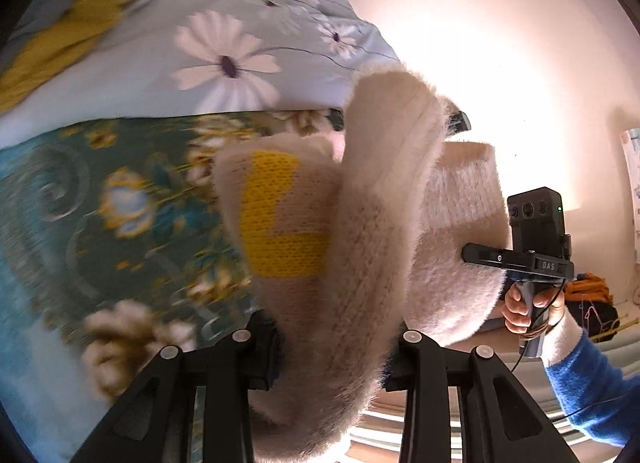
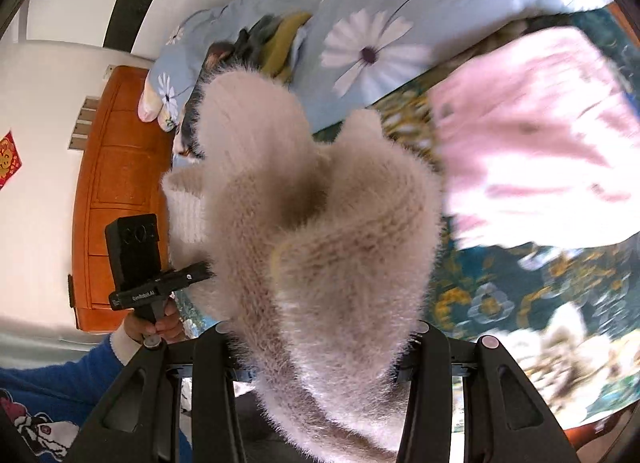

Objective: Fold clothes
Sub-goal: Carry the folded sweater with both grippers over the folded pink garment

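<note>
A fluffy cream sweater with a yellow knitted patch hangs in the air between both grippers, above the bed. My left gripper is shut on one part of it, the fabric bunched between its jaws. My right gripper is shut on another part of the sweater. In the left wrist view the right gripper shows at the sweater's right edge. In the right wrist view the left gripper shows at its left edge. The fingertips are hidden by the fabric.
A teal flowered bedspread lies below, with a pale blue daisy quilt behind it. A pink garment lies on the bedspread. A yellow garment lies on the quilt. A wooden cabinet stands at the left.
</note>
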`<state>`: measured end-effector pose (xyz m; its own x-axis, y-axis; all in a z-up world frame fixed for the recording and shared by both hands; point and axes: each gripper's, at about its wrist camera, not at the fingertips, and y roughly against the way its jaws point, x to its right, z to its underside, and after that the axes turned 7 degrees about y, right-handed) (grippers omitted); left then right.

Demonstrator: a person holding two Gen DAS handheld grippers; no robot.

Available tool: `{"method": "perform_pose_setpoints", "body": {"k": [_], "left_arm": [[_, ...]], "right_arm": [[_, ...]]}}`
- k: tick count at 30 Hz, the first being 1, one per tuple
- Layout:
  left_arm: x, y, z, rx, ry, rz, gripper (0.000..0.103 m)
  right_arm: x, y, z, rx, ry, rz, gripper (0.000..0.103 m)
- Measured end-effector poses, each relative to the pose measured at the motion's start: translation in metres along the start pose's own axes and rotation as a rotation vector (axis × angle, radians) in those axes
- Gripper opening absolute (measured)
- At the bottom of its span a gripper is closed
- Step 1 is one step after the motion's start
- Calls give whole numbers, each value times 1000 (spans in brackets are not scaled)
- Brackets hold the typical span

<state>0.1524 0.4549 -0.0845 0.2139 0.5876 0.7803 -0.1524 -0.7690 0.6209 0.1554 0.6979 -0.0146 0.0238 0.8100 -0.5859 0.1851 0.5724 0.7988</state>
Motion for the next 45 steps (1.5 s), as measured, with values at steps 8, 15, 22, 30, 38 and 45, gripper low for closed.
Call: {"method": "perform_pose_setpoints", "body": {"k": [8, 15, 22, 30, 38, 45], "left_arm": [[63, -90, -50, -84, 74, 67, 38], [75, -145, -88, -122, 134, 43, 37], [60, -176, -106, -144, 190, -32, 37], [18, -192, -115, -147, 304, -86, 38], [15, -189, -121, -195, 325, -65, 40], [34, -165, -118, -223, 280, -97, 45]], "right_arm": [[76, 67, -50, -13, 12, 64, 46], [132, 97, -100, -18, -15, 126, 46], [181, 91, -135, -39, -59, 148, 46], [233, 67, -142, -51, -156, 145, 46], [260, 63, -144, -57, -204, 123, 51], [275, 68, -141, -83, -244, 183, 59]]}}
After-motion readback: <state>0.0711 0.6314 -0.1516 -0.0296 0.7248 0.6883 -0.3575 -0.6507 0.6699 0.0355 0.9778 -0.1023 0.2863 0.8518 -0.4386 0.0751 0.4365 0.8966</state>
